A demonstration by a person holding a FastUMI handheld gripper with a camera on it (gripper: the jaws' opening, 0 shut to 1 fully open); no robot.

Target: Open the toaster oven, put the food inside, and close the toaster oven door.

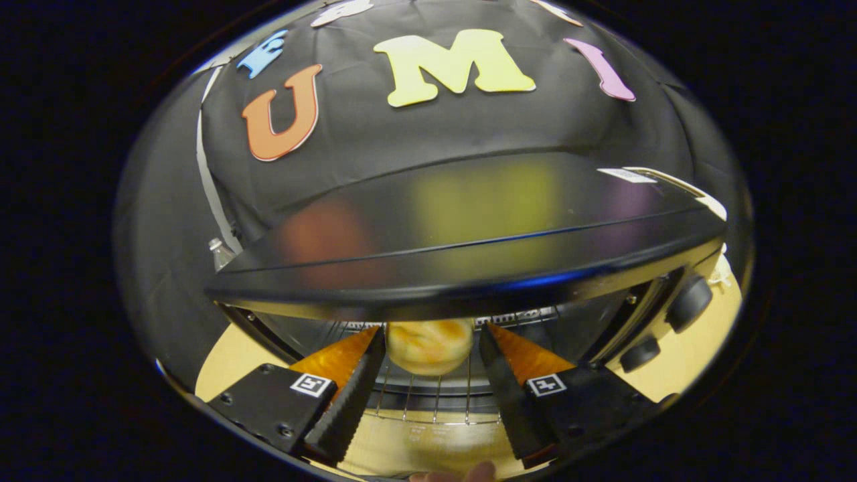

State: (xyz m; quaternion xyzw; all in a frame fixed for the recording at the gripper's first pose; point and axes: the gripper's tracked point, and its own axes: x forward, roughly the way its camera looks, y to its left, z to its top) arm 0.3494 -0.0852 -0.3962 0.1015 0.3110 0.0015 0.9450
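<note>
The black toaster oven stands open right in front of me, and I look down over its top into the cavity. Its door lies folded down flat below my fingers. My gripper reaches into the opening, shut on a golden bread roll. The roll sits between the two fingertips, touching both, just above the wire rack. The oven's front lip hides the top of the roll.
Two dark knobs sit on the oven's right panel. The oven rests on a light wooden table. A clear bottle top shows behind the oven's left corner. Part of a person's hand shows at the door's near edge.
</note>
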